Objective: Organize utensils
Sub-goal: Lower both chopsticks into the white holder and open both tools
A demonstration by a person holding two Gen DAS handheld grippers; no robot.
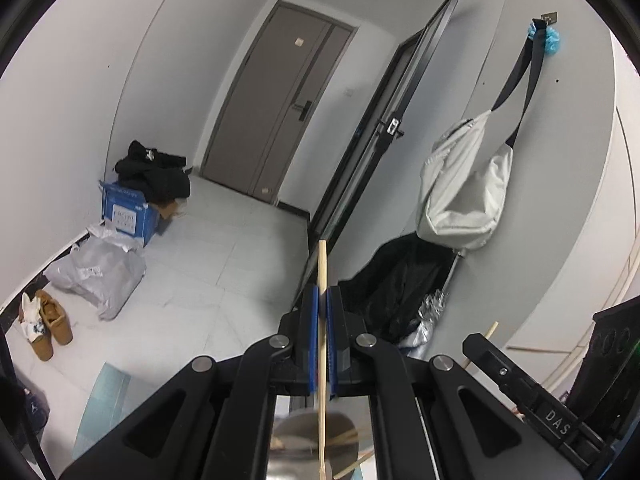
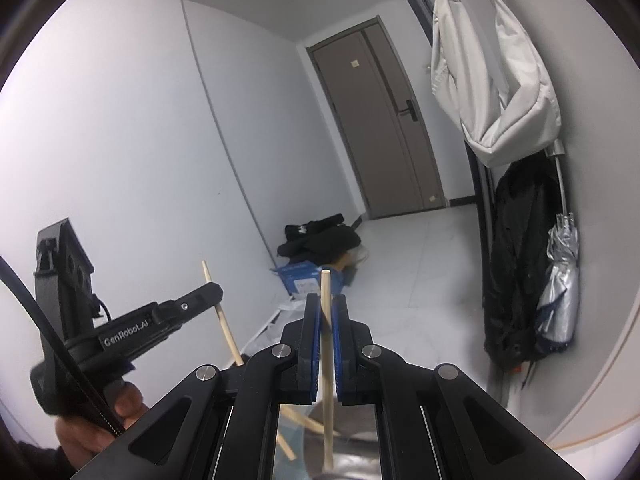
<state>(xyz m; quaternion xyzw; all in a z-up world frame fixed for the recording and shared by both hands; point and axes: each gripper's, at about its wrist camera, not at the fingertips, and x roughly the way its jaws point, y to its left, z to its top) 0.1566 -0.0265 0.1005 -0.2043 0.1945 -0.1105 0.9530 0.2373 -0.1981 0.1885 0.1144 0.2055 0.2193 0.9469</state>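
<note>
each gripper's fingers (image 1: 310,320) clamp one upright chopstick (image 1: 322,272), tip poking above them.

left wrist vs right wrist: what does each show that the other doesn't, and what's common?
Left wrist only: tan shoes and a grey plastic bag on the floor, and a blue puff on the wall hook.
Right wrist only: the hand holding the left gripper, seen from the side.
Both: each gripper shut on a chopstick, right gripper, the door, white bag, black coat, silver umbrella, blue box.
</note>
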